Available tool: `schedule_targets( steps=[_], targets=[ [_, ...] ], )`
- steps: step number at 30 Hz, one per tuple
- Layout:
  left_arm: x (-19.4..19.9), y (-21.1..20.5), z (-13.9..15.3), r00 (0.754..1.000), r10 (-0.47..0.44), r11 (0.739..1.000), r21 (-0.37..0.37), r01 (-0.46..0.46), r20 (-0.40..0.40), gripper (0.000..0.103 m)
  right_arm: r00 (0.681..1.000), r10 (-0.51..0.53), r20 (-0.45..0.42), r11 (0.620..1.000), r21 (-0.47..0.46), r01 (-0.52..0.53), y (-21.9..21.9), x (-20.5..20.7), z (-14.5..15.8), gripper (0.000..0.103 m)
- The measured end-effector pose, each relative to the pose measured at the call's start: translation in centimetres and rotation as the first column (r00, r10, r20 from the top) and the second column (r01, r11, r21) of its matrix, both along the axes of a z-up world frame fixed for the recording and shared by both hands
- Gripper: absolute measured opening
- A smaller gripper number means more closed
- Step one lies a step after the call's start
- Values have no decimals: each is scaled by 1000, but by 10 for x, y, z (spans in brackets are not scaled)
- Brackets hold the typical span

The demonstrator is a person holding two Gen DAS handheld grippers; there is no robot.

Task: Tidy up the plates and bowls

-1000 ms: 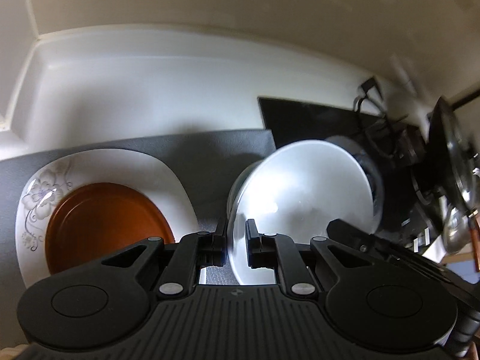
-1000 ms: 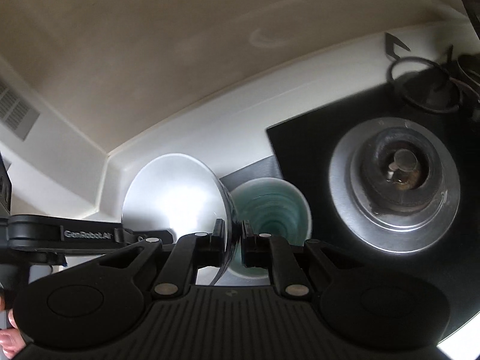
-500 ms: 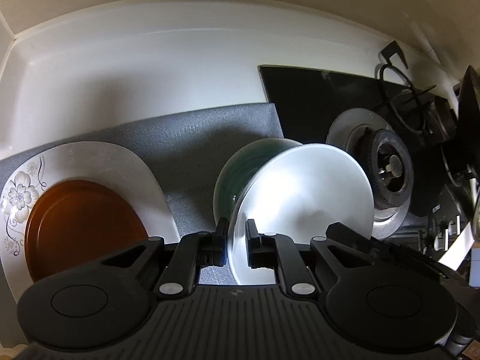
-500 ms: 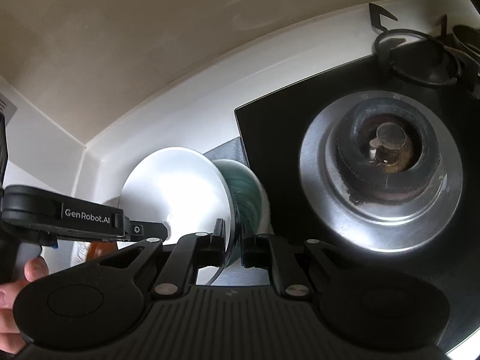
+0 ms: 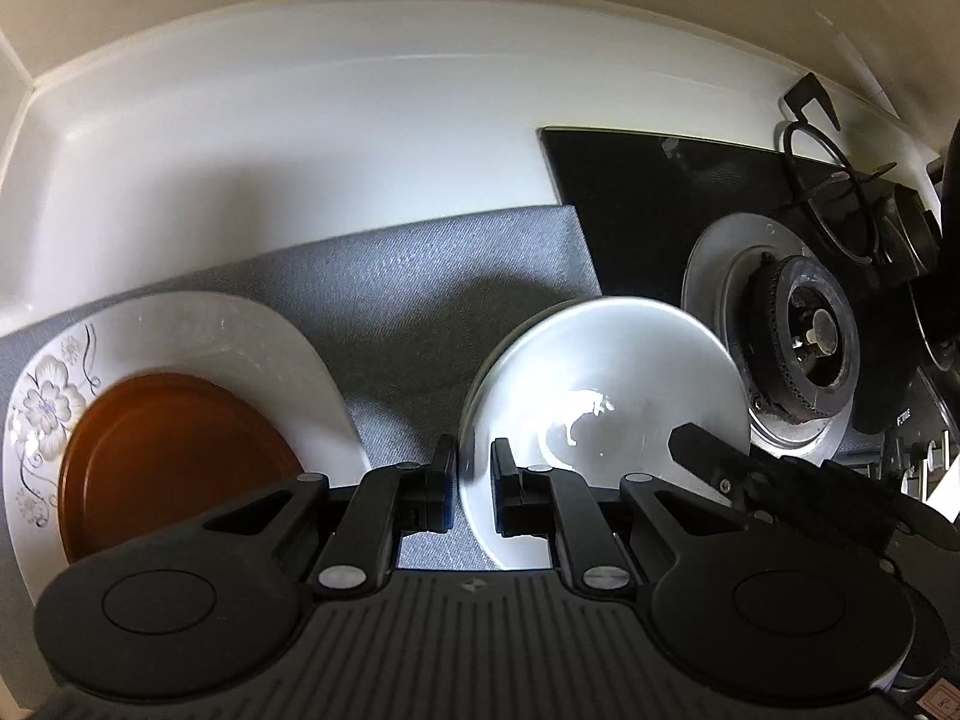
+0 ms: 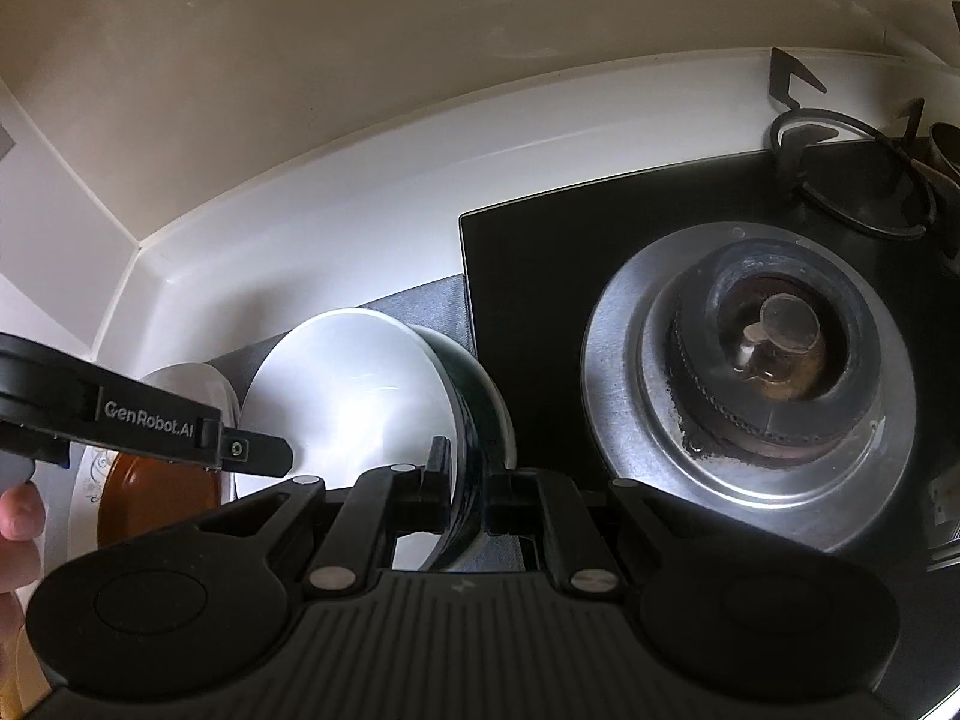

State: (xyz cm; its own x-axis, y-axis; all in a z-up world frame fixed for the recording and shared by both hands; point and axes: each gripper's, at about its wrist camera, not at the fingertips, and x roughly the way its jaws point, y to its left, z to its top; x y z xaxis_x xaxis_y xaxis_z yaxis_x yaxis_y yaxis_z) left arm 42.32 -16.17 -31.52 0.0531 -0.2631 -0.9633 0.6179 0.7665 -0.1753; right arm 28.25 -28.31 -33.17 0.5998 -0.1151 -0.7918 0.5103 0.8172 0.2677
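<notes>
White countertop (image 5: 300,150), grey mat (image 5: 432,288) on it carrying a floral plate (image 5: 198,336), black hob (image 5: 648,192) alongside

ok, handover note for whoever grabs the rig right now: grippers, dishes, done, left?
Left gripper: shut on the rim of the white bowl.
Right gripper: shut on the opposite rim, over both the white bowl and the dark green bowl it is nested in.
Both bowls sit over the grey mat, beside the gas burner.
Done: brown plate stacked on the white floral plate.
Left: release the bowls; whether they have touched down cannot be told.
</notes>
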Motion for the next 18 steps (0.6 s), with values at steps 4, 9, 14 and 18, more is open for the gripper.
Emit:
schedule_targets(
  steps=[4,9,14,18],
  targets=[
    [-2,0,-5,1000,-2,1000,-4,2,-1,12,1000,16,-16,1000,-18,-16,-2,7,-1,7],
    [-5,0,-5,1000,-2,1000,-5,2,-4,12,998,56,-40,996,-70,-58,2,15,0,7],
    [-2,5,-4,1000,5,1000,-18,-5,-17,12,991,108,-73,975,-186,-120,16,22,3,6],
    [1,7,-2,1000,6,999,-34,-6,-18,12,989,114,-94,963,-233,-133,22,27,7,7]
  ],
)
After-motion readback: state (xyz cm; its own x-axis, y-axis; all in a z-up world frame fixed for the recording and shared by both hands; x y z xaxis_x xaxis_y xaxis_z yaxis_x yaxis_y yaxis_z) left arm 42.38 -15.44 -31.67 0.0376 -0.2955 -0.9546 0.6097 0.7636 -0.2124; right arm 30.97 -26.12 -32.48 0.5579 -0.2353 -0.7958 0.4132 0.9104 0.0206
